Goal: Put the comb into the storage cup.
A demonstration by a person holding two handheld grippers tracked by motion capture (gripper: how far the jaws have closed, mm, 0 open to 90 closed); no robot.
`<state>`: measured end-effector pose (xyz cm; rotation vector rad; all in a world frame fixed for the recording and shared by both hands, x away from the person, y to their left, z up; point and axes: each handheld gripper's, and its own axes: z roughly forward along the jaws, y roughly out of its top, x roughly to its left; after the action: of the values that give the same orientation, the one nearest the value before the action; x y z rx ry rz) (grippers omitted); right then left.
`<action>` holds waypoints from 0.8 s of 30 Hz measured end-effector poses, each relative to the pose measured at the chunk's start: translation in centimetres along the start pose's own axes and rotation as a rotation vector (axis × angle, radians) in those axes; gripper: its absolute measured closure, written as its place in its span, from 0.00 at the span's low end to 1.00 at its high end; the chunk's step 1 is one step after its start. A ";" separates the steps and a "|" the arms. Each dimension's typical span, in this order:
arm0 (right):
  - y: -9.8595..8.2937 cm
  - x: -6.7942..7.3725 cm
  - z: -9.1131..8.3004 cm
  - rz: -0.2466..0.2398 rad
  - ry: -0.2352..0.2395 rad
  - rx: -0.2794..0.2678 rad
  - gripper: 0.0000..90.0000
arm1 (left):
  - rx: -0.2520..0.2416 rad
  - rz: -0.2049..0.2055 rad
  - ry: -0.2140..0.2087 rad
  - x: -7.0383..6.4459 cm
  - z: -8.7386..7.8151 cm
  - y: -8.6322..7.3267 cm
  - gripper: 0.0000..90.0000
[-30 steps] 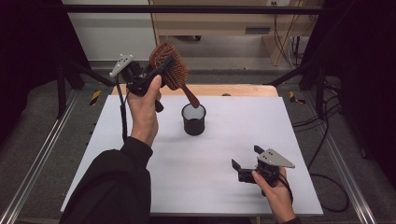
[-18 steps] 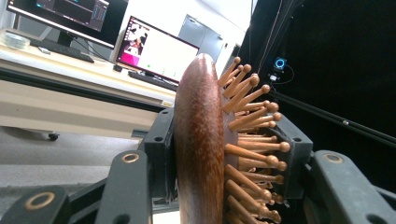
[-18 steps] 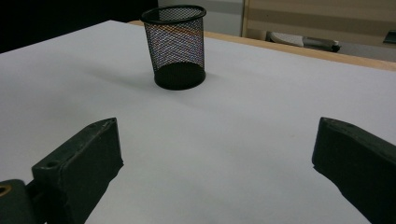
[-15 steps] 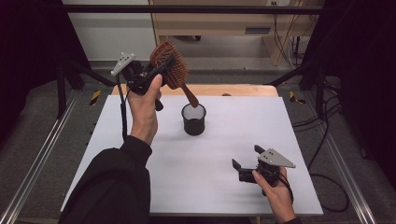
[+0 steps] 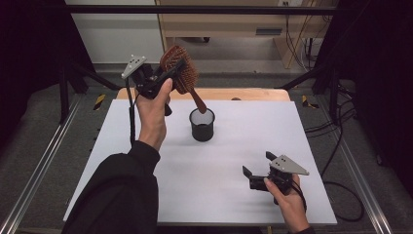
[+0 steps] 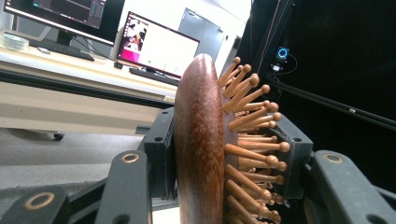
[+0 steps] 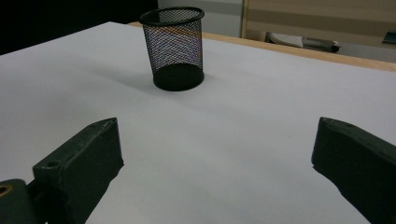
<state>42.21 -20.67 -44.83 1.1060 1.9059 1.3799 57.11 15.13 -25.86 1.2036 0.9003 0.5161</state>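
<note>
My left gripper (image 5: 163,78) is clamped on the head of the wooden hairbrush (image 5: 181,74), one jaw flat on its smooth back and the other pressed into the bristles (image 6: 252,126), as the left gripper view shows edge-on. I hold it raised above the far left part of the surface (image 5: 146,190). From the head, the brush's long axis runs down and toward the right, the handle (image 5: 198,101) slanting so that its tip sits just at or over the rim of the black mesh cup (image 5: 201,125), which stands upright near the middle of the far edge. I judge the next move to be a lowering along that slant, with the handle going in first. My right gripper (image 5: 257,171) rests wide open and empty near the near right corner, well apart from the cup.
</note>
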 end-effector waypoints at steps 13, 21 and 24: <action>0.1 -0.2 -0.2 0.001 -0.008 -0.008 0.03 | 0.026 0.040 0.004 -0.4 0.5 -0.6 0.56; 0.1 -0.2 -0.2 0.000 -0.002 -0.005 0.03 | 0.038 0.047 0.004 -0.3 0.7 -1.0 0.56; 0.1 -0.2 -0.2 0.000 -0.001 -0.005 0.03 | 0.040 0.048 0.007 -0.3 0.7 -1.1 0.56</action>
<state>42.16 -20.92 -44.71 1.1046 1.9005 1.3836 57.39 14.16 -26.72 1.2631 0.8928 0.5435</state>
